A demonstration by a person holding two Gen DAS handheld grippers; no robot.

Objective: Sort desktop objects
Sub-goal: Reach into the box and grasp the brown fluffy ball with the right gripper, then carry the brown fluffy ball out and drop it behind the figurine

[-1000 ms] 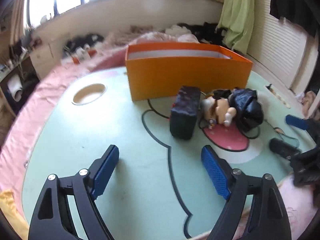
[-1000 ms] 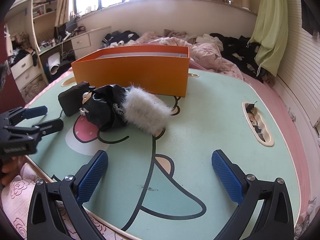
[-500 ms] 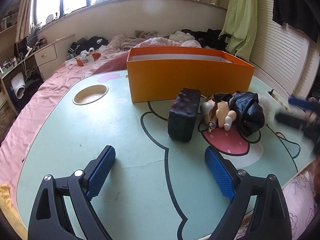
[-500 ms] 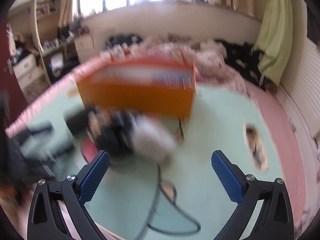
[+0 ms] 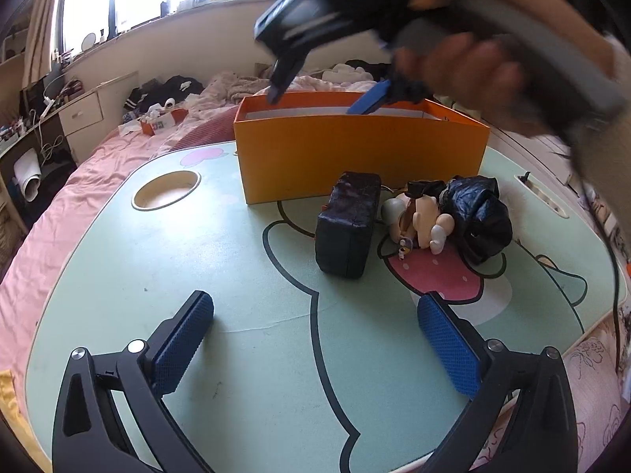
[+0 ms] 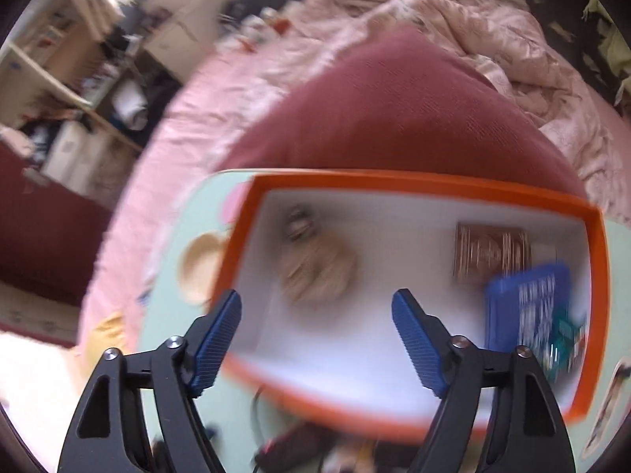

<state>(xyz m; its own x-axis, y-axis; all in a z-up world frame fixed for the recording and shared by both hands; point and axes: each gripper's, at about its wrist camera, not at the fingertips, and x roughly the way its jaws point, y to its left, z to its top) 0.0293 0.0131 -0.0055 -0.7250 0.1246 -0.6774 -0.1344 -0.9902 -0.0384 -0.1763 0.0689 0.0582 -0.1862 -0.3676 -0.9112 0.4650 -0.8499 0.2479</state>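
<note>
My left hand-held gripper [image 5: 315,339] sits low in the left wrist view, its blue-padded fingers spread as wide as they go after just opening further, with only bare mint-green desk [image 5: 157,276] between them. Past it, at frame centre, a dark rectangular pouch [image 5: 349,222] stands on the desk's cartoon print, and just to its right a small doll figure [image 5: 420,216] lies against a crumpled black bundle [image 5: 479,216]. Behind these stands the orange box [image 5: 355,157], open at the top, white inside. A round cup recess [image 5: 165,195] is sunk into the desk at centre left.

Across the upper right of that view a hand [image 5: 473,67] grips my right hand-held gripper [image 5: 327,98], blurred, its fingertips over the box's opening.

From the right wrist view I look steeply down into the orange box [image 6: 434,181]. The right hand-held gripper [image 6: 315,335] stands partly open, its jaws having just been closing, with nothing between the pads. In the box lie a round tan object [image 6: 319,272] at centre, a brown patterned rectangular item [image 6: 491,252] at right, and below that a blue packet [image 6: 528,303] with white lettering. The picture is too smeared for me to read that lettering or any brand. A dark red cushion [image 6: 394,118] and pink bedding [image 6: 221,90] fill the upper frame.
</note>
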